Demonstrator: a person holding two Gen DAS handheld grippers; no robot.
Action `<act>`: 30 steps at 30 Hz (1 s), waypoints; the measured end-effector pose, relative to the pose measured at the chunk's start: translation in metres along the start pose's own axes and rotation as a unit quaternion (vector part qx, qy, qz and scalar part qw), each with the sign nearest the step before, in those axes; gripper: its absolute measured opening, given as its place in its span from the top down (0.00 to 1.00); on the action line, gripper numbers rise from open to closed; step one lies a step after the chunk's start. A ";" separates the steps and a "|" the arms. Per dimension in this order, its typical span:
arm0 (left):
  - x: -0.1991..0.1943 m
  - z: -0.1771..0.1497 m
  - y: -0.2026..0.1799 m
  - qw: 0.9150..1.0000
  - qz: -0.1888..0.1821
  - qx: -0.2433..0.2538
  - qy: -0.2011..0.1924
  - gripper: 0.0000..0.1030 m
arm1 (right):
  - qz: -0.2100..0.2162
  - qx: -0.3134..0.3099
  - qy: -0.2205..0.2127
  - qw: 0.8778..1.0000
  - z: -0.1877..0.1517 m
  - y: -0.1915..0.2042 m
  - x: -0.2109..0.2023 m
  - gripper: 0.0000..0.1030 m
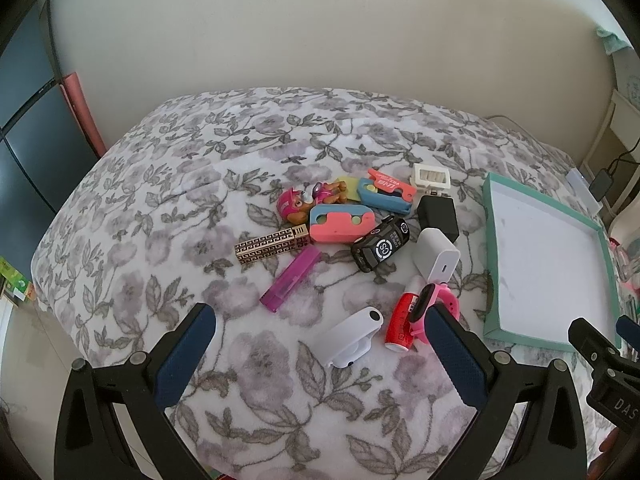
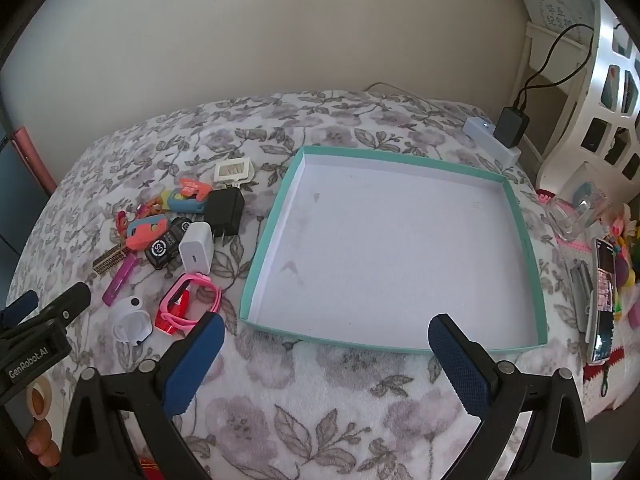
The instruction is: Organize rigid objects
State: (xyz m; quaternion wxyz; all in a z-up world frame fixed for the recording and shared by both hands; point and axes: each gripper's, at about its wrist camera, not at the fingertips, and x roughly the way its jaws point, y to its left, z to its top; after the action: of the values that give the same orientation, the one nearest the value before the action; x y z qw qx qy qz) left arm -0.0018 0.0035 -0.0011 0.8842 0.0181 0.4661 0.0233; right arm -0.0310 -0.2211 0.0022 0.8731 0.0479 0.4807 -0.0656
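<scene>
A pile of small objects lies on the floral blanket (image 1: 240, 152): a pink watch (image 1: 434, 300), a red can (image 1: 402, 322), a white strap device (image 1: 346, 338), a purple lighter (image 1: 290, 280), a white charger (image 1: 436, 254), a black charger (image 1: 438, 212), a black toy car (image 1: 380, 248), a patterned gold tube (image 1: 272, 246) and a pup figure (image 1: 304, 200). An empty teal tray (image 2: 272, 236) sits to their right. My left gripper (image 1: 320, 356) is open, just short of the white device. My right gripper (image 2: 326, 360) is open at the tray's near edge.
A wall runs behind the bed. A white power strip (image 2: 494, 140) with a black adapter (image 2: 510, 126) lies past the tray. A phone (image 2: 602, 304) and toys lie at the right edge. The pile shows in the right wrist view too, with the pink watch (image 2: 192, 300) nearest.
</scene>
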 end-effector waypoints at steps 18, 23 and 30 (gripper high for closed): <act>0.003 -0.001 -0.001 1.000 -0.003 0.000 0.003 0.00 | 0.000 0.001 0.000 1.000 0.000 0.001 0.001 0.00; 0.004 -0.002 -0.002 1.000 -0.004 -0.001 0.005 0.00 | 0.000 0.000 0.001 1.000 0.001 0.002 0.001 0.00; 0.005 -0.002 0.000 1.000 -0.005 -0.001 0.008 0.00 | 0.000 0.000 0.001 1.000 0.001 0.003 0.002 0.00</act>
State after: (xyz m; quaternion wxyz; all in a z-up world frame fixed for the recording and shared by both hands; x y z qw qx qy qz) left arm -0.0010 0.0036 -0.0063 0.8804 0.0146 0.4735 0.0195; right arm -0.0288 -0.2187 0.0008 0.8727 0.0483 0.4814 -0.0655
